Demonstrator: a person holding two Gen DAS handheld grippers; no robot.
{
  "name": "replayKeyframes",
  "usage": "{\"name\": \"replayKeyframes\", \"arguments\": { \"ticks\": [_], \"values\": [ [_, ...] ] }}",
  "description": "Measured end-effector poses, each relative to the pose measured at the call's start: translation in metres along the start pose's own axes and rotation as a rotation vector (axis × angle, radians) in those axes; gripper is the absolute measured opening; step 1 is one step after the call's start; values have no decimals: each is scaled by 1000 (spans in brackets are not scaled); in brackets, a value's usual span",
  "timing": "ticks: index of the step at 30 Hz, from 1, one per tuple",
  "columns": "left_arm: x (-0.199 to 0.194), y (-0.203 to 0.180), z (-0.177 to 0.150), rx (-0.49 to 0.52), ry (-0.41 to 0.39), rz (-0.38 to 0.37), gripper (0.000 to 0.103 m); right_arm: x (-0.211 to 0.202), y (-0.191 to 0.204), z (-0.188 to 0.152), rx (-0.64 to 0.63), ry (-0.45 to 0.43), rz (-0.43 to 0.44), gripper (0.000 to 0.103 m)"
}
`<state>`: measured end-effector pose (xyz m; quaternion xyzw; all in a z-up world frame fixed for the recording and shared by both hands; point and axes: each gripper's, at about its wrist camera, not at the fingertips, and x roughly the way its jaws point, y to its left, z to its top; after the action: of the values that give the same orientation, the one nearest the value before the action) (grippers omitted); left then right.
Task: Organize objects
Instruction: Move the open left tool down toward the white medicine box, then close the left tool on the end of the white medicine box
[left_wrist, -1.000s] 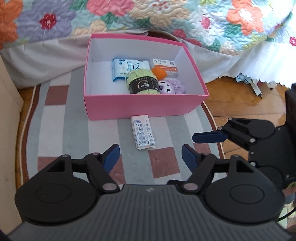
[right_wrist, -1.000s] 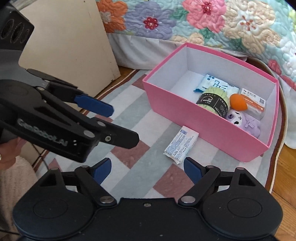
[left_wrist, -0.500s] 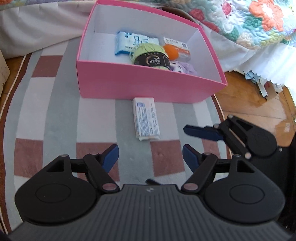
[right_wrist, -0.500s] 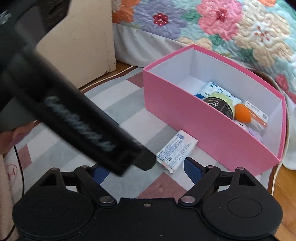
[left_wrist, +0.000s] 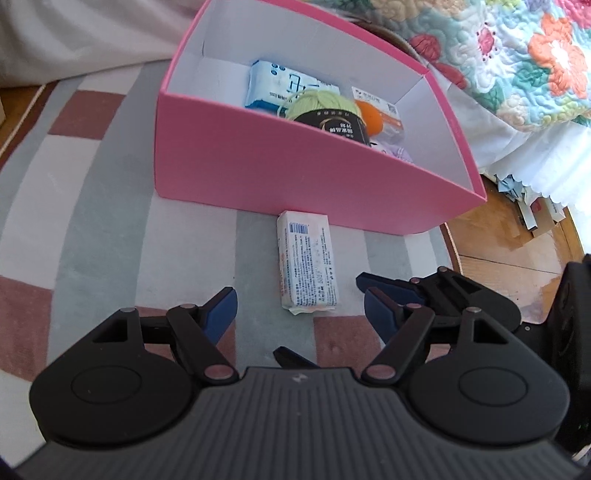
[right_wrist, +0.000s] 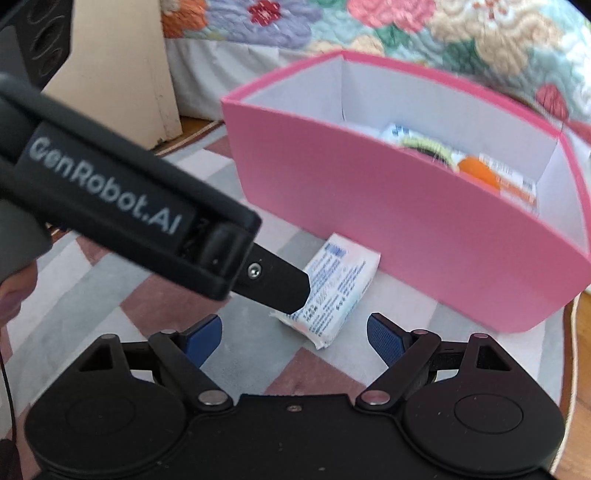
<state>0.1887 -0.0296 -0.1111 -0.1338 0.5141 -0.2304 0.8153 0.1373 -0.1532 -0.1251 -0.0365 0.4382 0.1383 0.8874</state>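
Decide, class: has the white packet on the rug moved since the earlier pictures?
No. The white packet lies just in front of the pink box, on the same grey stripe of the rug; only the cameras came closer.

Bright daylight, soft shadows only. Quilt (left_wrist: 524, 66) at far right slightly overexposed. Right wrist view motion-blurred, pink box (right_wrist: 406, 221) and its contents smeared. Left wrist view sharper. Fisheye bends edges, dark corner vignetting.

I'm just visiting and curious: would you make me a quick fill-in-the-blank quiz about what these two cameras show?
1. The box on the rug is coloured ____.
2. The white packet lies ____ the box, on the rug.
3. The ball of green ____ lies inside the box.
4. Both the left claw and the right claw stand ____, holding nothing.

Missing words: pink; outside; yarn; open
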Motion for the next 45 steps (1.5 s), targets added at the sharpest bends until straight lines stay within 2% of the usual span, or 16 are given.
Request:
{"name": "replayKeyframes", "arguments": {
  "ticks": [4, 7, 9, 11, 12, 18, 19, 23, 24, 25, 26, 33, 37, 43, 45],
  "values": [
    [11, 2, -1, 16, -22, 12, 74, 6, -7, -3, 52, -34, -32, 89],
    [20, 6, 0, 19, -18, 15, 73, 8, -11, -4, 92, -53, -12, 89],
    [23, 8, 2, 16, -21, 0, 73, 13, -9, -4, 72, -46, -12, 89],
    [26, 9, 2, 25, -24, -9, 64, 20, -3, -5, 19, -9, -14, 90],
    [28, 9, 3, 30, -24, -14, 63, 20, 0, -5, 0, -21, -22, 89],
    [36, 11, 1, 22, -30, -57, 43, 21, -7, -1, 41, -38, -9, 88],
    [37, 10, 1, 23, -31, -63, 37, 21, -8, 0, 48, -42, -14, 84],
    [41, 10, 1, 18, -16, -85, 30, 20, -12, 5, 70, -51, -53, 68],
    [40, 10, 1, 12, -15, -90, 28, 18, -13, 6, 62, -51, -45, 65],
    [39, 11, 1, 8, -15, -96, 25, 16, -13, 7, 56, -54, -32, 57],
    [38, 11, 2, 5, -17, -103, 23, 15, -13, 7, 53, -56, -29, 57],
    [40, 12, 5, -5, -6, -99, 23, 17, -11, 6, 37, -57, -34, 57],
    [46, 17, 7, -54, 21, -117, 29, 20, -9, 9, 20, -57, -37, 58],
    [46, 8, 6, -35, 32, -106, 28, 17, -10, 18, -1, -3, -30, 55],
    [43, 6, 4, -36, 43, -108, 28, 13, -9, 17, 26, 10, -28, 55]
  ]
}}
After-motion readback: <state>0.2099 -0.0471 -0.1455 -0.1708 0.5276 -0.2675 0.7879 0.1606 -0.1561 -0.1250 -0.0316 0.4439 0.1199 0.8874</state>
